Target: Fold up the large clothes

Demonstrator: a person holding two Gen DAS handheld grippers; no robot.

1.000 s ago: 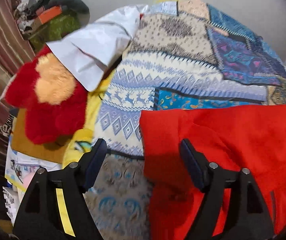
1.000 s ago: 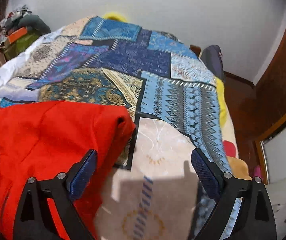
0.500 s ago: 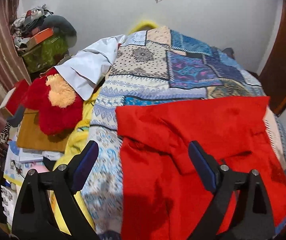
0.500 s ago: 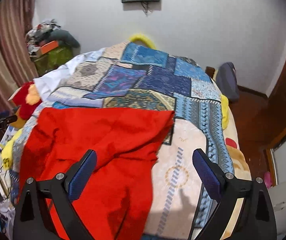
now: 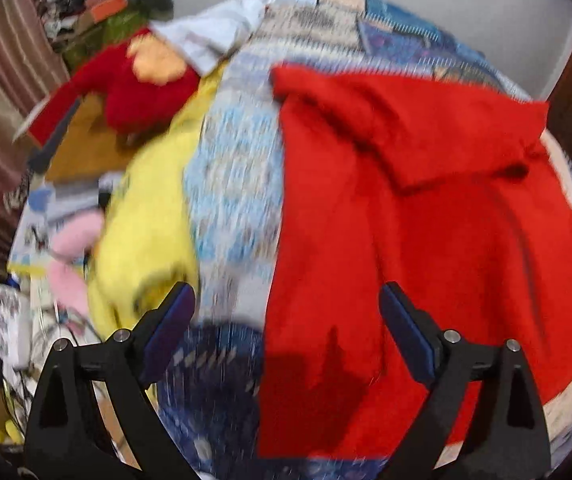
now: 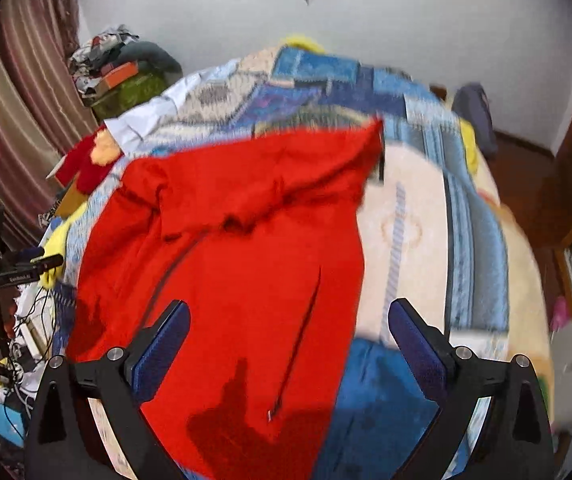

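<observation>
The red garment (image 6: pixel 246 248) lies spread on the patchwork bedcover (image 6: pixel 425 240), its far end already doubled over into a band across the top, its near hem toward you. Your left gripper (image 5: pixel 286 320) has its fingers wide apart with nothing between them, hanging above the garment's left edge; your right gripper (image 6: pixel 287 328) is opening a little wider, also empty, above the lower middle of the cloth. To my eye the next fold starts from the near hem, so bring each gripper down onto a bottom corner and pinch only the red fabric, not the bedcover beneath. Lift both corners evenly and carry them to the folded band, keeping the side edges parallel. Mind the yellow cloth (image 5: pixel 142 216) beside the left edge.
</observation>
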